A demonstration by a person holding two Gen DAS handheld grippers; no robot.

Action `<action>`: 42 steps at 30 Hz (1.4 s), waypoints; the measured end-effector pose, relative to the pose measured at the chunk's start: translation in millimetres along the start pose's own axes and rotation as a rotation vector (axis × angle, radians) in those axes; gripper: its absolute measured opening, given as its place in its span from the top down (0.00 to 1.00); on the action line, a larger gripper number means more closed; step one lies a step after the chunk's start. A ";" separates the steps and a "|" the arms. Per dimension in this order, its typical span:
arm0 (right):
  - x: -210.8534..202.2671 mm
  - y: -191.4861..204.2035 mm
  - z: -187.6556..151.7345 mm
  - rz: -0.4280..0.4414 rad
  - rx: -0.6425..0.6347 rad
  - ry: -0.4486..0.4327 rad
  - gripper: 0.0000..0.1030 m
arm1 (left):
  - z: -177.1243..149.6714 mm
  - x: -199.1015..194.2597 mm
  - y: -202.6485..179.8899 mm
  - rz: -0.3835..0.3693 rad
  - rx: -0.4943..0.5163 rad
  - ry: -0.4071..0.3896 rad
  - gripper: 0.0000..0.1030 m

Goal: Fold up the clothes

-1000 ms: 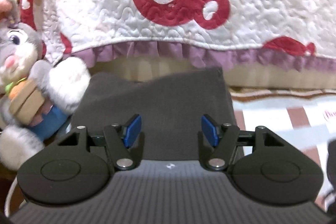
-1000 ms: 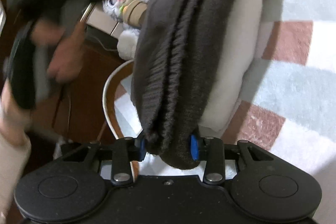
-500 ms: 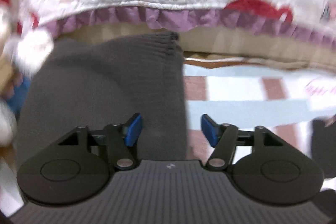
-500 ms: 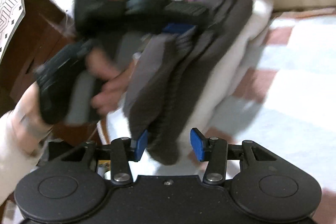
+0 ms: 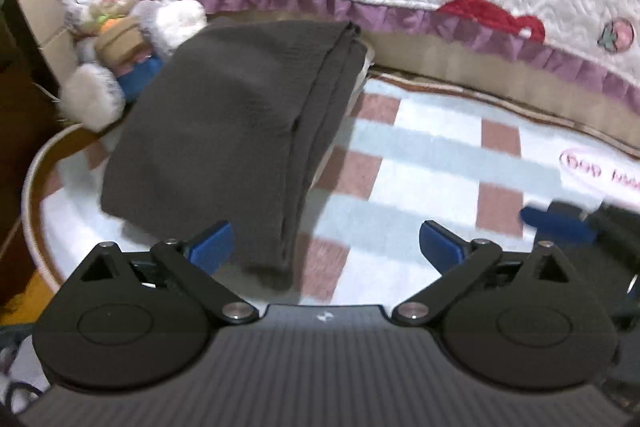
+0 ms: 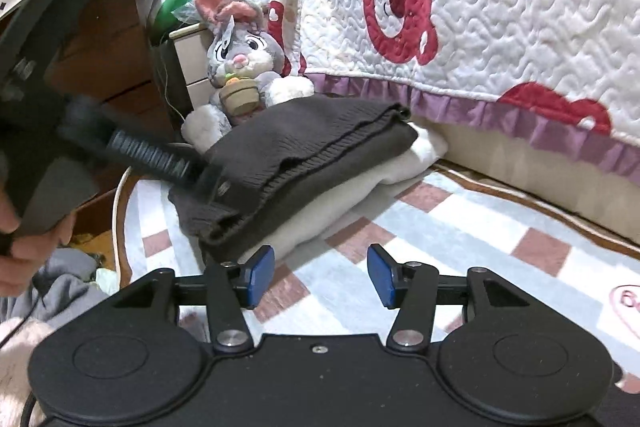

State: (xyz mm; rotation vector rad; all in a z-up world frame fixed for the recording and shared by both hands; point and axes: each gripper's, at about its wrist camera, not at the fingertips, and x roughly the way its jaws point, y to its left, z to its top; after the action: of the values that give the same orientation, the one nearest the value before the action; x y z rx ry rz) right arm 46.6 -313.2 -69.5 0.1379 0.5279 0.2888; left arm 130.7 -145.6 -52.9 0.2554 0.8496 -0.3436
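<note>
While my left gripper (image 5: 326, 247) hangs with jaws spread wide and empty, the plush rabbit (image 6: 244, 67) sits at far left against the bed. Next to it the folded dark sweater (image 6: 304, 151) lies on a cream garment (image 6: 360, 187), both on the checked rug (image 6: 460, 227). It looks soft, limp and light; I'd pinch its near ribbed edge. My right gripper (image 6: 318, 275) is open too, holding nothing, seemingly just short of the pile.

the right hand-held gripper (image 6: 316, 275), clamped a second ago on the dark knit sweater (image 6: 304, 147), has spread its jaws and backed off. the sweater now lies folded on the cream garment (image 6: 360, 187) on the rug (image 6: 460, 239). the left hand-held gripper (image 5: 325, 245) has opened wider and drawn back
</note>
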 end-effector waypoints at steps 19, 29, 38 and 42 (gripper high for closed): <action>-96.2 35.4 11.1 -0.044 -0.125 -0.014 0.17 | -53.1 -70.5 -36.9 0.069 0.070 -0.014 0.00; -101.5 27.4 13.7 -0.069 -0.053 -0.028 0.17 | -53.1 -81.8 -34.3 0.073 0.072 -0.027 0.00; -101.2 34.0 17.4 -0.053 -0.056 -0.032 0.17 | -53.6 -83.2 -29.8 0.085 0.066 -0.026 0.00; -99.2 34.2 17.7 -0.063 -0.046 -0.026 0.17 | -54.2 -81.9 -29.0 0.088 0.059 -0.021 0.00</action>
State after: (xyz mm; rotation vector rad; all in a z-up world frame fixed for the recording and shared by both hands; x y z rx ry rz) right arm -34.1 -312.1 -0.2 0.0796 0.4989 0.2373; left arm 32.0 -137.1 -26.9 0.3428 0.8054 -0.2887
